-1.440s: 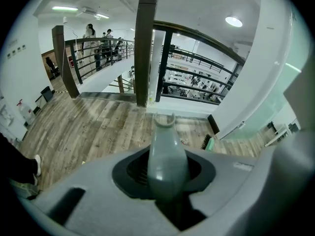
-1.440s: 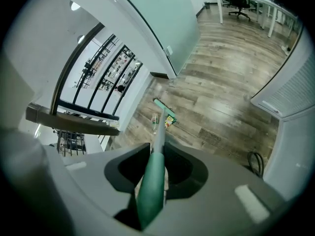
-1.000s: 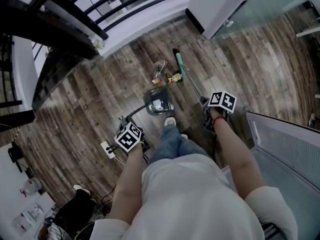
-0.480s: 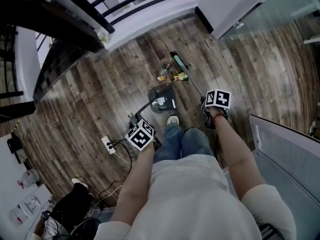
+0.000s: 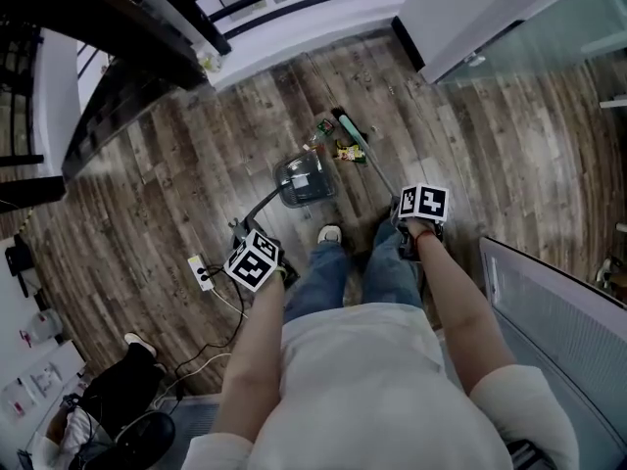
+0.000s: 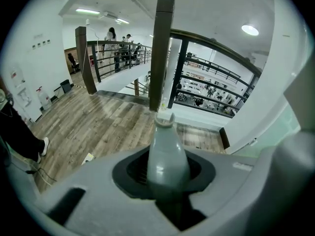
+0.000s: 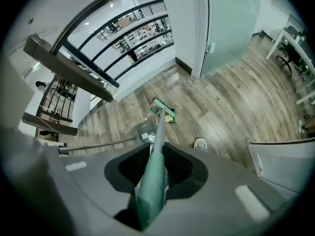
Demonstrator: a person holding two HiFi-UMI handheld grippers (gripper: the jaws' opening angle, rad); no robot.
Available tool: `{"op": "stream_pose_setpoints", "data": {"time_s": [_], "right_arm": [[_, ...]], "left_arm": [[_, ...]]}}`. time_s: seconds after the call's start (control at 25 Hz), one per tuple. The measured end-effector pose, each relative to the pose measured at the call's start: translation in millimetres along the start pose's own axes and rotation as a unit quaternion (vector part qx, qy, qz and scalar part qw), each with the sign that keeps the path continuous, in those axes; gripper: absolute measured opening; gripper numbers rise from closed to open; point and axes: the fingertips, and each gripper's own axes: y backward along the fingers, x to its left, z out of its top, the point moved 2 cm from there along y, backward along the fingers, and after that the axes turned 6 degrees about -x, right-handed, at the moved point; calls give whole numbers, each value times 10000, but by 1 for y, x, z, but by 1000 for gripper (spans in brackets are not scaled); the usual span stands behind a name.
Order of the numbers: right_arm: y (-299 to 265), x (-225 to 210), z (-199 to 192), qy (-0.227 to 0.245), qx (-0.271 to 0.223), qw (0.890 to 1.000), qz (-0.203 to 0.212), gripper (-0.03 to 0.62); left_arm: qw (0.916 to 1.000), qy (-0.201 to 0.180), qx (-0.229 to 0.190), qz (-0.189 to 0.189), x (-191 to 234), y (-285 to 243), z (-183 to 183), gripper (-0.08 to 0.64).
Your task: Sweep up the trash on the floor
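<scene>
Trash (image 7: 169,118) well ahead of right tongs (image 7: 150,193)

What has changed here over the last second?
The dustpan has edged slightly forward, toward the trash beside the broom head, and the person's right leg has come forward. Unchanged: the left gripper stays shut on the dustpan's handle, the right gripper on the broom, and the trash lies outside the pan.

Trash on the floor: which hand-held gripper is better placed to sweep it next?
Right: the right hand-held gripper holds the broom, head beside the trash; the left hand-held gripper holds only the dustpan.
</scene>
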Motion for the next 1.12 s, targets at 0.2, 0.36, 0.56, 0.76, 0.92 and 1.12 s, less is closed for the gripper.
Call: {"op": "stream_pose_setpoints", "data": {"time_s": [0.2,0.36,0.56,0.76,0.92,1.12], "right_arm": [[6,-1,-3,45,87,10000,17,94],[7,2,-13,-210,77,9997,63,94],[7,1,-32,-537,33,9985,121,94],[8,7,-51,-406,115,9990,144,94],[14,8,-62,-463,158,9987,170,94],[17,14,-73,-516,262,9980,255,94]], "left_arm": [[9998,77,39,163,-7,-9,12,98],[9996,49,112,243,-13,-17,15,98],[9997,-133,121,170,-23,-24,18,98],[9996,-172,129,156,-24,-25,18,100],[9996,-253,114,64,-30,-23,14,101],[9991,-372,175,-60,-38,-25,15,101]]}}
